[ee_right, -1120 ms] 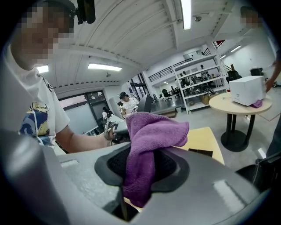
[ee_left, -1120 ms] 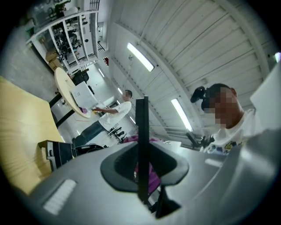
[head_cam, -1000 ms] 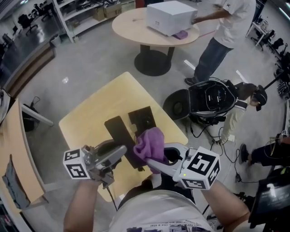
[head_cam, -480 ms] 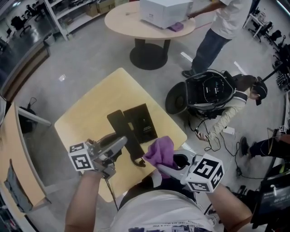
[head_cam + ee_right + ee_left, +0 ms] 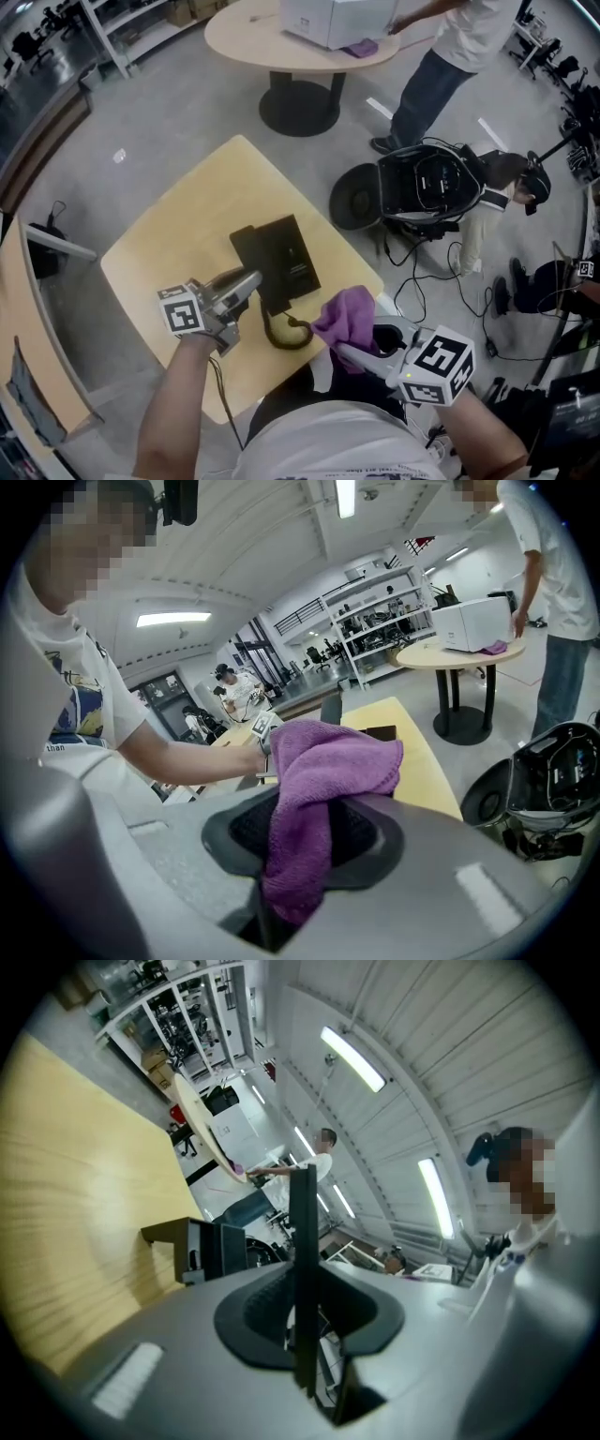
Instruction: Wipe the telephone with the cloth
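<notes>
A person is wearing a white, dark-printed T-shirt (image 5: 319, 439); the grey left tool (image 5: 249, 281) and right tool (image 5: 349, 354) are carrying black-and-white marker cubes (image 5: 181, 310).

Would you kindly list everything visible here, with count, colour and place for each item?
telephone base: one, black, middle of the square table
handset: one, black, beside the base
cord: one, dark, coiled near the table's near edge
cloth: one, purple, bunched at the table's near edge
square table: one, light wood, centre
round table: one, beige, far side
box: one, white, on the round table
case: one, black, on the floor at right
bystander: one, standing by the round table
left gripper: one, grey, fingers shut on the handset
right gripper: one, grey, fingers shut on the cloth
</notes>
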Demonstrator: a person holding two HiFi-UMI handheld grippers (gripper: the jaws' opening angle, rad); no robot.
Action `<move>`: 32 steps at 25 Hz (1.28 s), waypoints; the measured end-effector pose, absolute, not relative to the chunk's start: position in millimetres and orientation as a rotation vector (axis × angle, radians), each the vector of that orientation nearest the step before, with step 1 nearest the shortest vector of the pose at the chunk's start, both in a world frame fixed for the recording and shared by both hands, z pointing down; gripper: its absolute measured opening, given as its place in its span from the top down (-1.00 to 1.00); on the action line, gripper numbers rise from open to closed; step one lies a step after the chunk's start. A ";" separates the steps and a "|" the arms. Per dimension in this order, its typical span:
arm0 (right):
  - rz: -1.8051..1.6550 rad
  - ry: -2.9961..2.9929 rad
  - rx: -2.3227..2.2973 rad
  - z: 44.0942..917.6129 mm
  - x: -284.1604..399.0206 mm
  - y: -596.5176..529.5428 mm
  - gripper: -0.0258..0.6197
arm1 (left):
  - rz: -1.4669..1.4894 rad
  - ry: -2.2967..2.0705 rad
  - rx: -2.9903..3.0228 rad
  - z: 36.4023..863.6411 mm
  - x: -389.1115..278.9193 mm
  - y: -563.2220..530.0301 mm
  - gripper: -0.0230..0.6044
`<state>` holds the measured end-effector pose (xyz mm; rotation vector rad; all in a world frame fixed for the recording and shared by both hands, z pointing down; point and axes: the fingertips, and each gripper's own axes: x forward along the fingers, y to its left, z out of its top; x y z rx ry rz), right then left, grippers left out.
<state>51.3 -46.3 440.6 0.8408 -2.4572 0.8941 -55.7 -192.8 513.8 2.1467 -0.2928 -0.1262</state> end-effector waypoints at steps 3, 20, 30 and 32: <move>0.911 -2.446 0.845 442.0 54.9 -45.0 0.57 | -0.116 -0.301 2.125 532.9 -54.4 -197.5 0.65; 0.958 -2.415 0.799 450.5 47.4 -42.0 0.57 | -0.041 -0.284 2.058 602.2 -49.0 -202.2 0.65; 0.970 -2.421 0.787 448.0 44.2 -49.2 0.57 | -0.035 -0.290 1.993 613.6 -48.9 -207.6 0.65; 0.970 -2.422 0.787 447.3 45.0 -48.6 0.57 | -0.029 -0.286 1.987 612.0 -46.7 -207.5 0.65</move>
